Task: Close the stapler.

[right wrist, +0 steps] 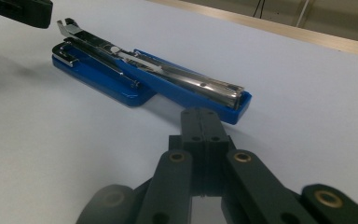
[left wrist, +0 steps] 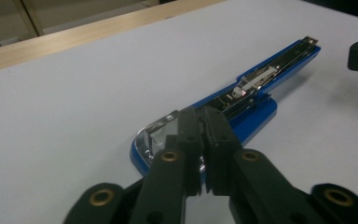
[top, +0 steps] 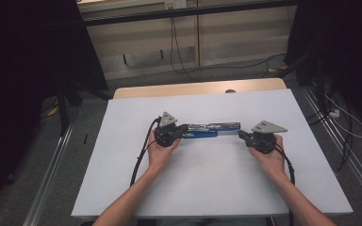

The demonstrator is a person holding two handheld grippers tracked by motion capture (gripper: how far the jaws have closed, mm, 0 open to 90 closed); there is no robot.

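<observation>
Stapler [top: 210, 129], blue, swung fully open, lies mid-desk between both tools. Left hand-held gripper [left wrist: 204, 122] clenched at its hinge end, whether pinching metal unclear; right hand-held gripper [right wrist: 200, 122] clenched on nothing, just short of stapler's far tip. White desk [top: 207, 183] with wooden back edge; grey floor, cables, dark surrounds.
</observation>
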